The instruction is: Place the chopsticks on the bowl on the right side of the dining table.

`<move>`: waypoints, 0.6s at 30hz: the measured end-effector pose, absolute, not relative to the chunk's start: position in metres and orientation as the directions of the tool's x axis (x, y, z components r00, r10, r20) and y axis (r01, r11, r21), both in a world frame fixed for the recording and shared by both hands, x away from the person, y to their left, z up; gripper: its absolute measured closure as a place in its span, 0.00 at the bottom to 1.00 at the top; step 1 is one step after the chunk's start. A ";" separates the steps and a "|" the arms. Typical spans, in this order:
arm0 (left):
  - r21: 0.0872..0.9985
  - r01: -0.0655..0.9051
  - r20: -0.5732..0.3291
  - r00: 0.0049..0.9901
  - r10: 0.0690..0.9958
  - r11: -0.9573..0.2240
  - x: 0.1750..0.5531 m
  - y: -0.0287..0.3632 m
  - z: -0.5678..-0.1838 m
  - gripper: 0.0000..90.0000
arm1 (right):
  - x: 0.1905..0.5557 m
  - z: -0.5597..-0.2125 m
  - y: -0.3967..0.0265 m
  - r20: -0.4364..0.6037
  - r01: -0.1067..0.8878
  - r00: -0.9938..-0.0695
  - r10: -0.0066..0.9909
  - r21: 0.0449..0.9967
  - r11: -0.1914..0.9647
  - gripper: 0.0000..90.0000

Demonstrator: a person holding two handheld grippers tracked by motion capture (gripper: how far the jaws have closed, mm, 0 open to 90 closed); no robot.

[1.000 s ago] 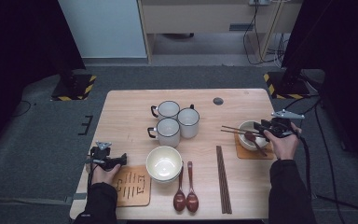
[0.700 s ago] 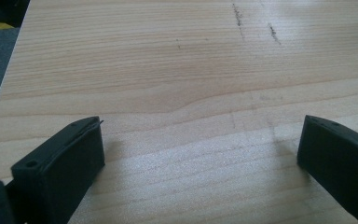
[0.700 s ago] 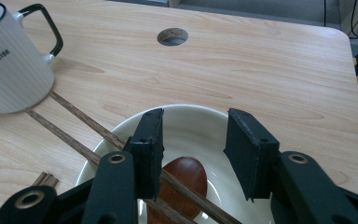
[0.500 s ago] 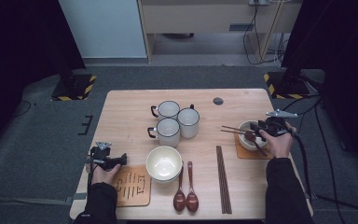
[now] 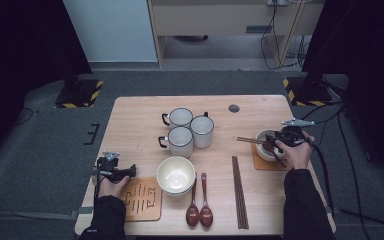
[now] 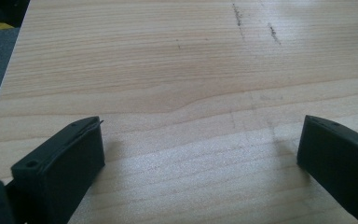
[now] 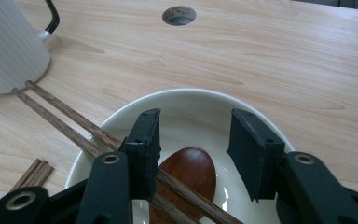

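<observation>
Since the earlier frames the right hand has shifted only a little over the bowl, and the jaws of the right gripper have just been opening; now they stand apart with a clear gap, and nothing is pressed between the pads. In the right gripper view the jaws hang over the inside of the white bowl, where a brown spoon lies on the bottom. A pair of chopsticks rests across the rim, running from about 10 o'clock down toward 5 o'clock, and passes just beside or under the left jaw; I cannot tell if it touches the pad. In the high view the bowl sits on a coaster at the 3 o'clock side of the table, with the chopsticks sticking out of it toward 9 o'clock. The left gripper rests at about 8 o'clock on the table, beside a wooden mat; its jaws are wide apart over bare wood and hold nothing. Near the centre stand three mugs, and toward 6 o'clock there is a second bowl, two spoons and another pair of chopsticks, all well apart from both grippers.
</observation>
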State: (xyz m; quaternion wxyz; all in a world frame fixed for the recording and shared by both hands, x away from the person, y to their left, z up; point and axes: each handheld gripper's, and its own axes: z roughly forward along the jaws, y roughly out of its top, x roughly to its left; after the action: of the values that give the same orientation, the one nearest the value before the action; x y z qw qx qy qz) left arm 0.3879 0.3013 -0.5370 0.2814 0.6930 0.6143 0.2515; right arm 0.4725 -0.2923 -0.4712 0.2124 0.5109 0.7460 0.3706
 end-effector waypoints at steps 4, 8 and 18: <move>0.699 0.710 0.003 0.119 0.993 -0.087 0.388 0.301 -0.537 0.00 | 0.472 -0.470 -0.293 0.061 0.605 -0.396 0.916 0.768 0.211 0.59; 0.699 0.710 0.003 0.119 0.993 -0.087 0.388 0.301 -0.537 0.00 | 0.470 -0.470 -0.293 0.062 0.605 -0.407 0.911 0.765 0.219 0.59; 0.699 0.710 0.003 0.119 0.993 -0.087 0.388 0.301 -0.537 0.00 | 0.469 -0.469 -0.292 0.058 0.611 -0.435 0.898 0.752 0.248 0.58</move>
State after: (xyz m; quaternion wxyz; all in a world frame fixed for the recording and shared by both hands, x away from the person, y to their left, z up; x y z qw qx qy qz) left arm 0.3879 0.3013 -0.5370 0.2814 0.6930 0.6142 0.2516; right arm 0.4686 -0.2924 -0.4687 0.1972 0.4934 0.7649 0.3642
